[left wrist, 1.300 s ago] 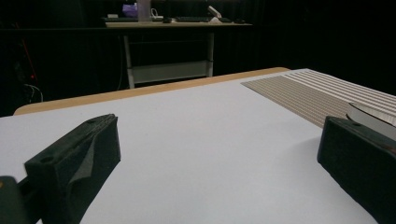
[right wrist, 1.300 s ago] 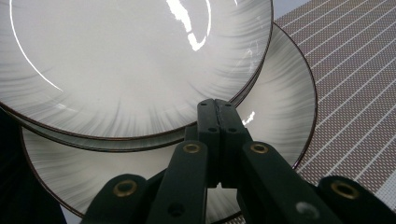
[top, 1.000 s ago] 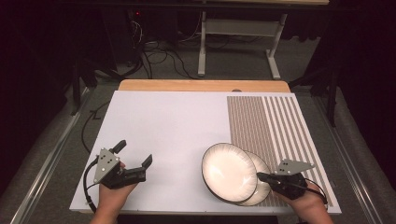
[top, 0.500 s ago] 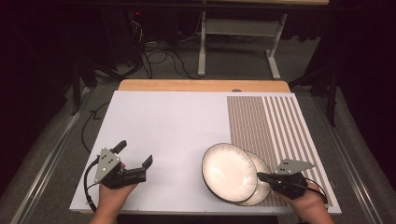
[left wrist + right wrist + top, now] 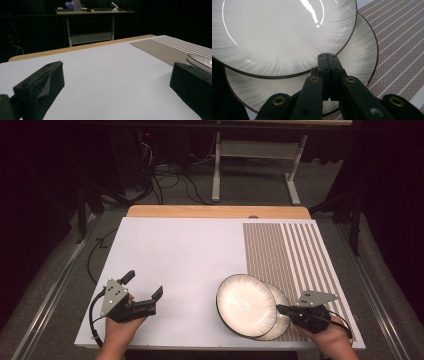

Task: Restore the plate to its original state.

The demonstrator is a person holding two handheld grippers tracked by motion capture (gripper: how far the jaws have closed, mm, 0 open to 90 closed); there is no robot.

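Right gripper view has the right gripper, jaws pressed together, tip at the upper plate's near rim, above the lower plate.

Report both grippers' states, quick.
Left gripper: open, nothing between the jaws, low over the white table.
Right gripper: shut, jaws together over the rim of the upper plate; whether it grips the plate cannot be told.

We found no readable text, label, brand, number or sign anywhere. The two plates carried only grey brushed streaks and a dark rim line. The mat bore plain stripes. Items on the far desk were too small and dark to read.
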